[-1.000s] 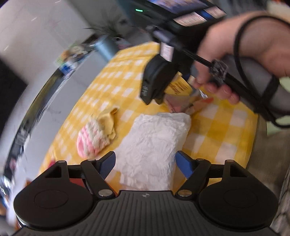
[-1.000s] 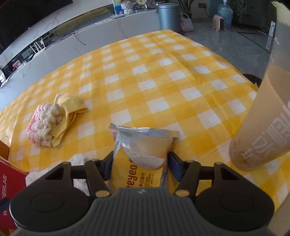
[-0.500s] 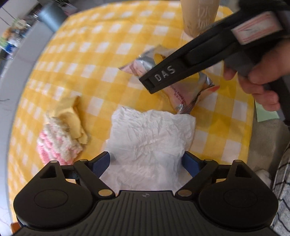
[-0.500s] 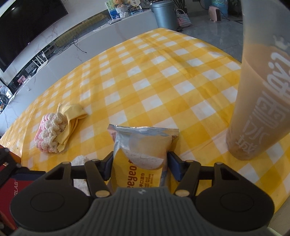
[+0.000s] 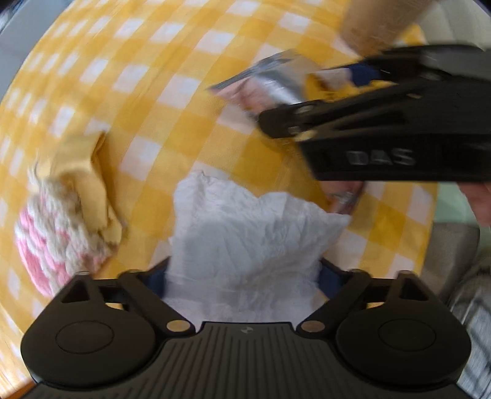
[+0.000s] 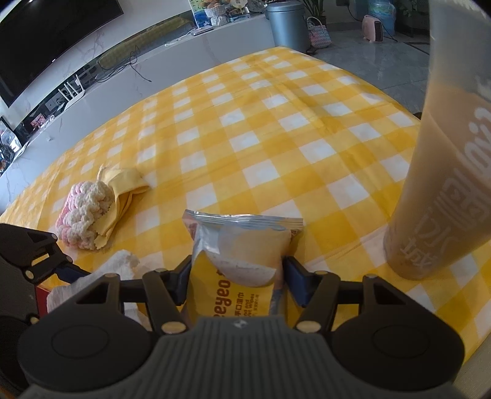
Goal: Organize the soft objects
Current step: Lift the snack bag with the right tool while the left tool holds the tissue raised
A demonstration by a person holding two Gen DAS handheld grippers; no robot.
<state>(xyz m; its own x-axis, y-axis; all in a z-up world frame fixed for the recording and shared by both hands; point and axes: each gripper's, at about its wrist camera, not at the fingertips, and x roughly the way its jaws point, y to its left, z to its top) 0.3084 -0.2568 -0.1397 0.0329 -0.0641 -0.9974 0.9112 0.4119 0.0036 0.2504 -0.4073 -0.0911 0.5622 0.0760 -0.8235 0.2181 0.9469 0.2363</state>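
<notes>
L gripper (image 5: 244,276) straddles the crumpled tissue (image 5: 245,233), jaws just closing, not pinching yet. R gripper (image 6: 236,276) clamps the wipes pack (image 6: 236,261). Risk: thin tissue tears or slips if nipped off-centre.

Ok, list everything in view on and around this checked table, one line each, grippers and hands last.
tablecloth: one, yellow and white checks, covers the table
wipes packet: one, silver and yellow, between the right gripper's pads
crumpled tissue: one, white, between the left gripper's fingers
knitted piece: one, pink and white, beside a yellow cloth
tall cup: one, tan, right of the packet
bin: one, grey, floor beyond the table
left gripper: black, wide over the tissue, jaws just closing slightly
right gripper: black, shut on the packet
hand: one, partly visible, holds the right gripper
</notes>
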